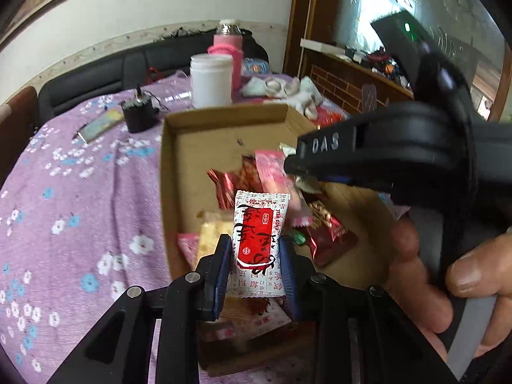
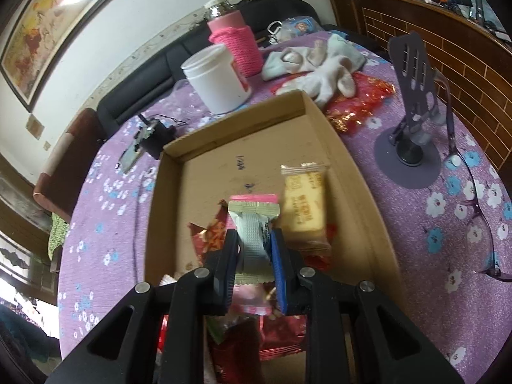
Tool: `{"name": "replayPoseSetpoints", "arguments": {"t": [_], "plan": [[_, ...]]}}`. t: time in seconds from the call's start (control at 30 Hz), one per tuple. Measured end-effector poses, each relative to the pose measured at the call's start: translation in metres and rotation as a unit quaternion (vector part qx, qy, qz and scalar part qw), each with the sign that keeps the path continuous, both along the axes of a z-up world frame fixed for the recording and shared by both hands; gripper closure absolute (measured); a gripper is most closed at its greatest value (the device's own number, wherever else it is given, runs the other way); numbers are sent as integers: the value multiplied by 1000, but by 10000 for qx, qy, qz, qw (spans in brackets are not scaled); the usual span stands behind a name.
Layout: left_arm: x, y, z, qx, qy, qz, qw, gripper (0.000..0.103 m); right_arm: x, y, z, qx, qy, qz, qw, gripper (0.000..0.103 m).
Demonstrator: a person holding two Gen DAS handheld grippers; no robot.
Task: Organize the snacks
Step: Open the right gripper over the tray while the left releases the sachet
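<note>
A shallow cardboard box (image 1: 179, 128) (image 2: 323, 121) sits on the purple flowered tablecloth and holds several wrapped snacks. My left gripper (image 1: 256, 249) is shut on a white-and-red snack packet (image 1: 260, 240) and holds it above the box. My right gripper (image 2: 254, 243) is shut on a grey-white snack packet (image 2: 254, 233) above the box; it also shows from the side in the left wrist view (image 1: 297, 169). A yellow cake packet (image 2: 304, 204), a pink packet (image 1: 272, 172) and red packets (image 1: 329, 233) lie in the box.
A white jar (image 2: 217, 76), a pink-sleeved bottle (image 2: 236, 44), white socks (image 2: 316, 64), red foil wrappers (image 2: 358, 102), a grey phone stand (image 2: 412, 108), glasses (image 2: 473, 211) and a small black device (image 2: 153, 137) lie around the box.
</note>
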State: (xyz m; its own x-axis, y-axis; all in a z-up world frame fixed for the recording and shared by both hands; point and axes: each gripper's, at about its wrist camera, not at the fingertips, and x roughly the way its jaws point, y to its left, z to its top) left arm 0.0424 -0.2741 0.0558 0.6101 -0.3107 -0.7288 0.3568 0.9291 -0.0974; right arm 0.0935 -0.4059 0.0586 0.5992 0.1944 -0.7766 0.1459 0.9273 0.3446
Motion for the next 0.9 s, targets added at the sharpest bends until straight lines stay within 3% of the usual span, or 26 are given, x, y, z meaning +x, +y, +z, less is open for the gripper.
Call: {"name": "replayPoseSetpoints", "arguments": {"t": [0.4, 0.5, 0.7, 0.9], "plan": [[-8, -4, 0, 86, -120, -132, 9998, 70, 1, -1, -2, -91, 96, -104, 9999, 82], [-12, -4, 1, 93, -163, -140, 9997, 61, 1, 0, 0, -98, 78, -91, 9999, 82], [-17, 3, 7, 58, -217, -89, 9997, 54, -1, -2, 3, -127, -2, -163, 9998, 75], [-44, 29, 14, 1, -389, -39, 9992, 36, -16, 6, 25, -371, -487, -205, 9979, 75]]}}
